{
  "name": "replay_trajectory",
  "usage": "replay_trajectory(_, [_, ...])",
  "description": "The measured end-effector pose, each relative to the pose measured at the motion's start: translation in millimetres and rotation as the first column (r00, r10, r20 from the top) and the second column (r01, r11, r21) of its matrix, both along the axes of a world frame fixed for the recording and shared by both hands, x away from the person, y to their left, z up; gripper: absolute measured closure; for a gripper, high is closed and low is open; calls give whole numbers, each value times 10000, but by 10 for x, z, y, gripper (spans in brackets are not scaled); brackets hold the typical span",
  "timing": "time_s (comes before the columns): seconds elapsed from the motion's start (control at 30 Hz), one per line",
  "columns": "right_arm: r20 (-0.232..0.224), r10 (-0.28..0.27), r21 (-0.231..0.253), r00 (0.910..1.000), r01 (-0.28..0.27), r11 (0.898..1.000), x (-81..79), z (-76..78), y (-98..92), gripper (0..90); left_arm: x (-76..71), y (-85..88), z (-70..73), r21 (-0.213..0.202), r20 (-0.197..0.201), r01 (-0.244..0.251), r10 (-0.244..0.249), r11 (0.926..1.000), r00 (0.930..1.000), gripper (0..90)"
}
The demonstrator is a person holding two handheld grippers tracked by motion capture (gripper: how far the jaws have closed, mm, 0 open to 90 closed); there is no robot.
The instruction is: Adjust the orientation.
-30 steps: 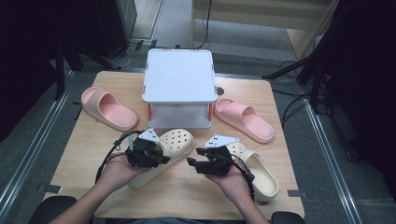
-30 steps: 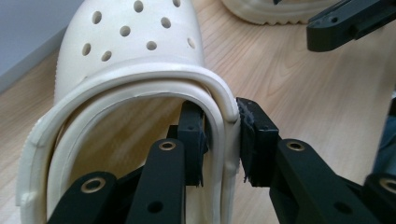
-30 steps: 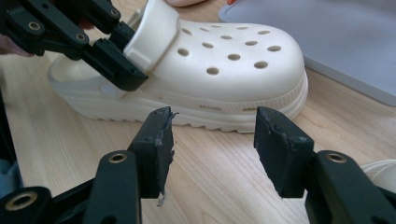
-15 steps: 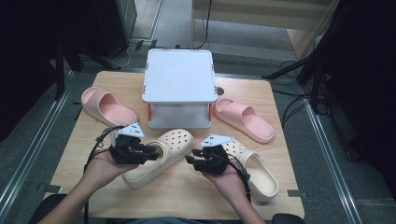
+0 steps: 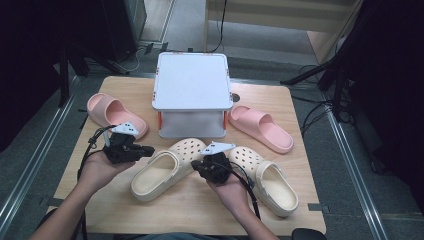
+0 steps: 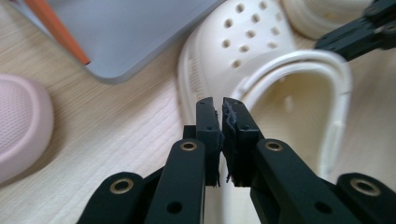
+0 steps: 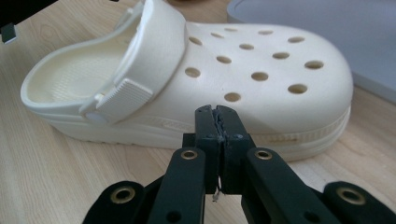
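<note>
**Both grippers empty, left clog lying slantwise between them**

Wooden tabletop (image 5: 100,210) carries everything you work with, and dark floor and cables ring it on all sides. At the far middle stands a grey two-tier rack (image 5: 191,80), with one pink slide (image 5: 107,111) to its left and another pink slide (image 5: 262,127) to its right. In front of the rack lie two cream clogs. The left clog (image 5: 167,167) is the one your hands frame: its long axis runs on a slant, perforated toe up near the rack's foot and open heel down toward your left side. The right clog (image 5: 267,177) slants the other way, toe near the middle and heel toward your right.

Your left gripper (image 5: 142,149) sits just beside the left clog's near flank, pointing across at it; in the left gripper view the jaws are pressed together on nothing, having just closed, with the clog's strap and opening directly ahead and slightly right. Your right gripper (image 5: 202,164) lies between the two toes, jaws likewise just drawn together and empty; in the right gripper view the right clog stands broadside before the tips, toe to the right, strap folded forward over the top.

Judged from this, both grippers are about equally close to the left clog; either must part its jaws before it can take a rim or strap.
</note>
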State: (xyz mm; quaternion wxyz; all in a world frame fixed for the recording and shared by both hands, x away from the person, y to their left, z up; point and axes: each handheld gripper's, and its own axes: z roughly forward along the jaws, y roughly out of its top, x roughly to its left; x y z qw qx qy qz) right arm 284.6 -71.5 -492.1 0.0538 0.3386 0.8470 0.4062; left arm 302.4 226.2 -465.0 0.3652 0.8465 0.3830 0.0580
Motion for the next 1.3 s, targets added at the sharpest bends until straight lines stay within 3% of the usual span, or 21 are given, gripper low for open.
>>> replay_trajectory(0.17, [-117,57,-170,9999,-59,9998,8,-74,26,877,82,-26,-146,37,-589,32,-30,10000,9983,852])
replay_trajectory(0.23, [-196,24,-274,9998,-29,9996,2,-100,43,872,82,-75,-161,249,-504,47,-34,9997,9987,868])
replay_trajectory(0.77, [-44,216,-430,9998,-217,9988,28,-145,78,871,-5,-51,-181,-45,-698,-94,91,9999,9975,869])
replay_trajectory(1.3, [-192,187,-536,9996,-197,9984,185,-122,97,854,-196,-87,-195,-216,-830,-265,246,9994,9962,870])
